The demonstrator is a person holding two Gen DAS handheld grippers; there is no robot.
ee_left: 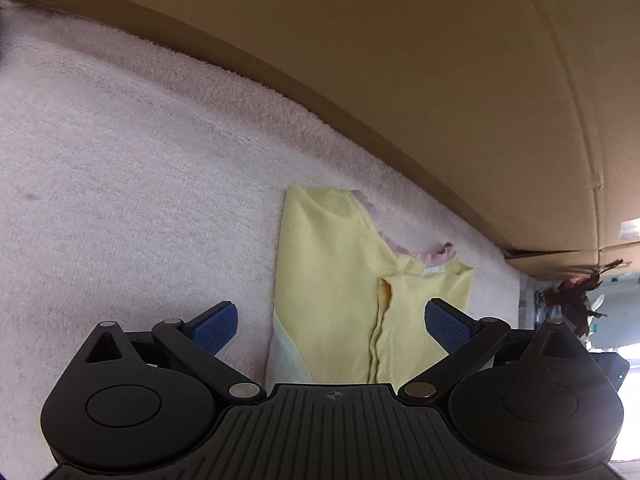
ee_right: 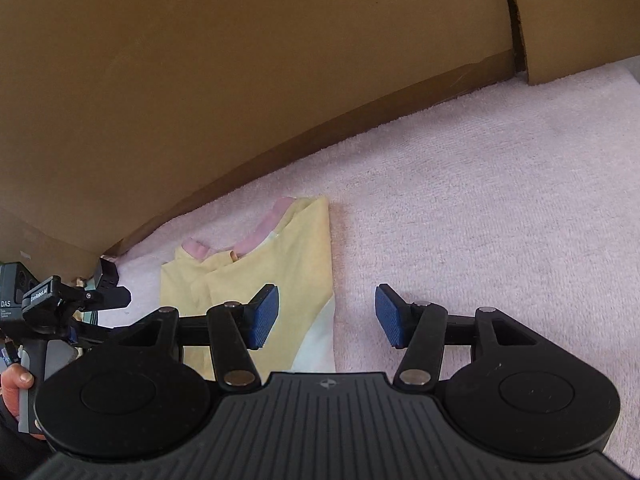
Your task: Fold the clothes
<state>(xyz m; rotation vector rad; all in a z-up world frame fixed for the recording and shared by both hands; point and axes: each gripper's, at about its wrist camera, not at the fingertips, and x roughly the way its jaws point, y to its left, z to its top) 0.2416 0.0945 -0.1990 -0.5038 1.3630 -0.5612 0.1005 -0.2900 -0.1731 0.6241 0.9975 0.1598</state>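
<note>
Right now both my left gripper [ee_left: 331, 326] and right gripper [ee_right: 326, 316] hang spread and empty above the yellow garment [ee_left: 340, 280], folded narrow on the pink towel [ee_left: 120, 160]. Grabbing one layer only could undo that fold.

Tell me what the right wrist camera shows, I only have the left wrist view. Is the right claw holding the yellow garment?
Observer: No. The right claw is open, with nothing pinched between its pads.
Operator: Where does it sit relative to the garment?
Observer: It straddles the side of the yellow garment that is on the picture's right. One pad is over the fabric, the other over the pink towel.
Operator: Anything else in that view?
Observer: At the left border a hand grips a grey handle.
</note>
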